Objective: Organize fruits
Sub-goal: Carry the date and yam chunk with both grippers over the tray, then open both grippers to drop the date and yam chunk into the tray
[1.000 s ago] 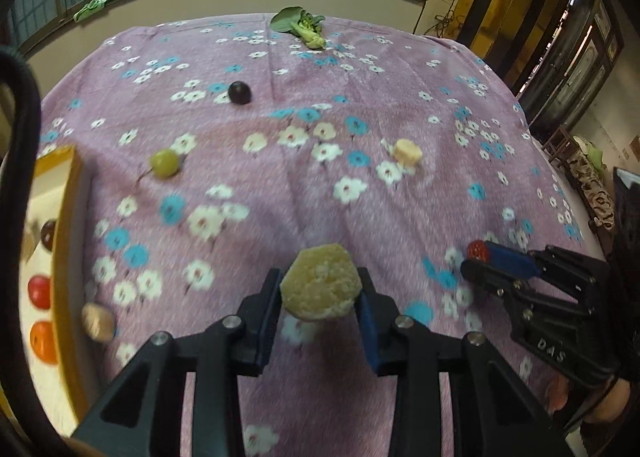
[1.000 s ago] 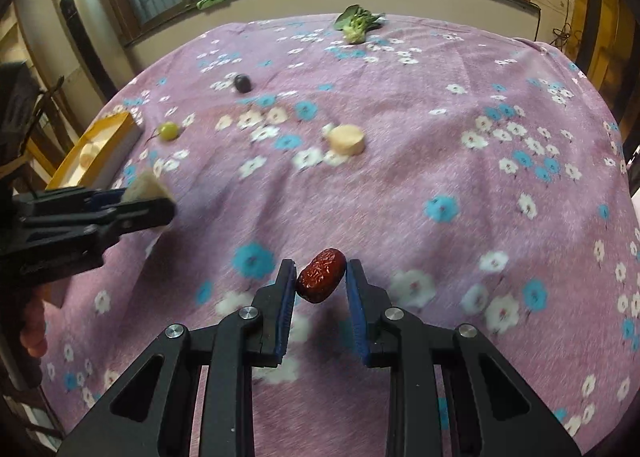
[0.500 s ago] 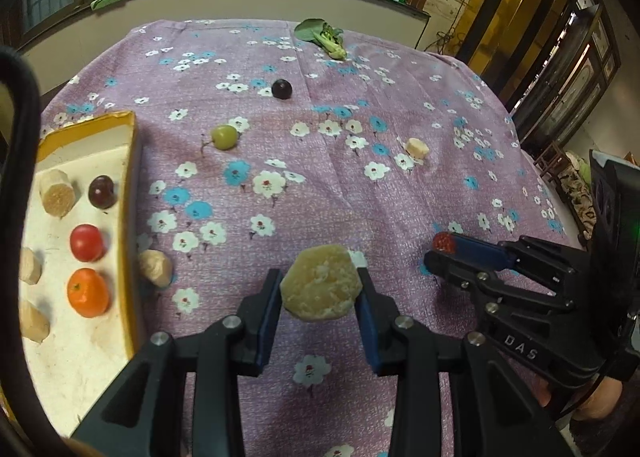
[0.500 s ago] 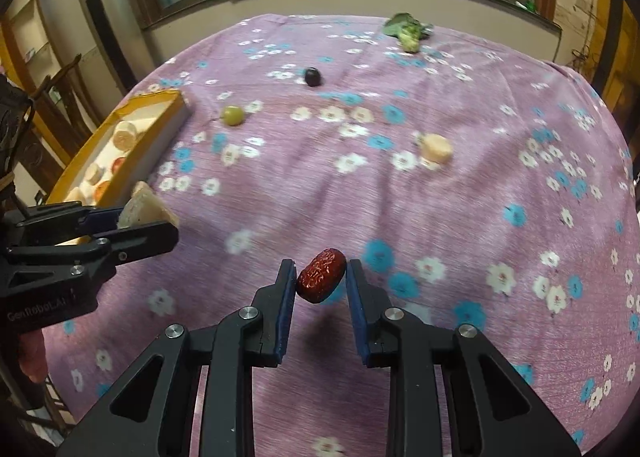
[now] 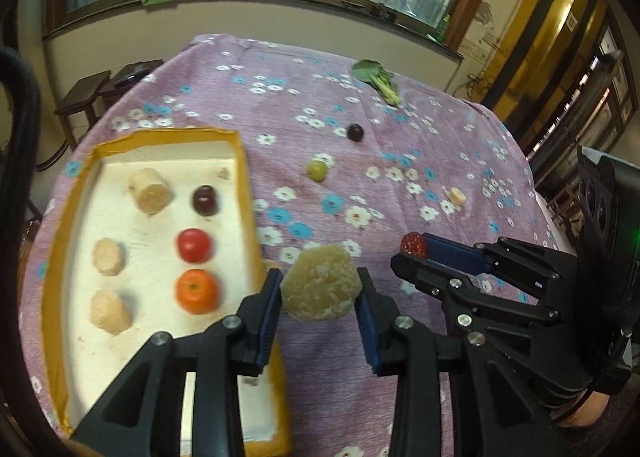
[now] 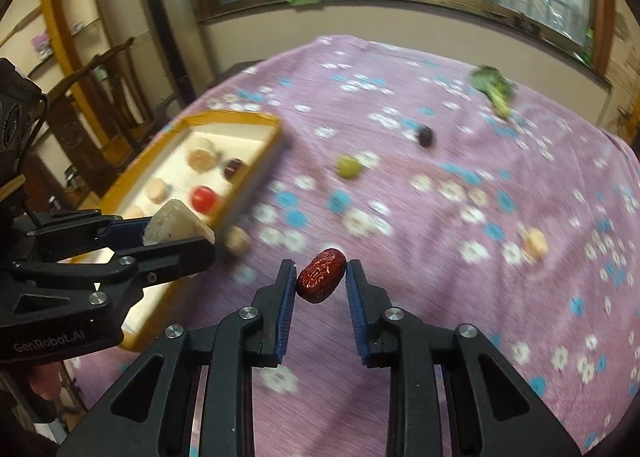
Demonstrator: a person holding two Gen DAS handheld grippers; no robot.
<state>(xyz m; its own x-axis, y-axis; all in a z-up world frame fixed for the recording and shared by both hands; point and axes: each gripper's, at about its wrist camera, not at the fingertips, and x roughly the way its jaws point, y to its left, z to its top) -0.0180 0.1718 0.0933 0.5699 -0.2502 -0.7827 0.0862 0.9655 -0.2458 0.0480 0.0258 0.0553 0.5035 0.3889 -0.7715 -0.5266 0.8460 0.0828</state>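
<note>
My left gripper (image 5: 319, 285) is shut on a pale yellow fruit chunk (image 5: 320, 291), held in the air just right of the tray's rim. The yellow-rimmed tray (image 5: 245, 177) has a white floor with several pale pieces, a dark grape (image 5: 205, 199), a red tomato (image 5: 194, 245) and an orange (image 5: 197, 291). My right gripper (image 6: 321, 276) is shut on a wrinkled red date (image 6: 322, 276) above the cloth. In the right wrist view the left gripper (image 6: 180, 233) with its chunk (image 6: 172, 221) hangs at the tray's near corner (image 6: 236, 203).
On the purple flowered cloth lie a green grape (image 5: 318, 170), a dark grape (image 5: 355, 132), a pale piece (image 5: 457, 196) and a leafy vegetable (image 5: 380, 79) at the far edge. Another pale piece (image 6: 238, 243) lies against the tray's outer side. Chairs stand beyond the table's left.
Both grippers have travelled left and risen a little, each keeping its fruit. The tray has come from the left edge well into view, and the chunk now hangs by its rim.
</note>
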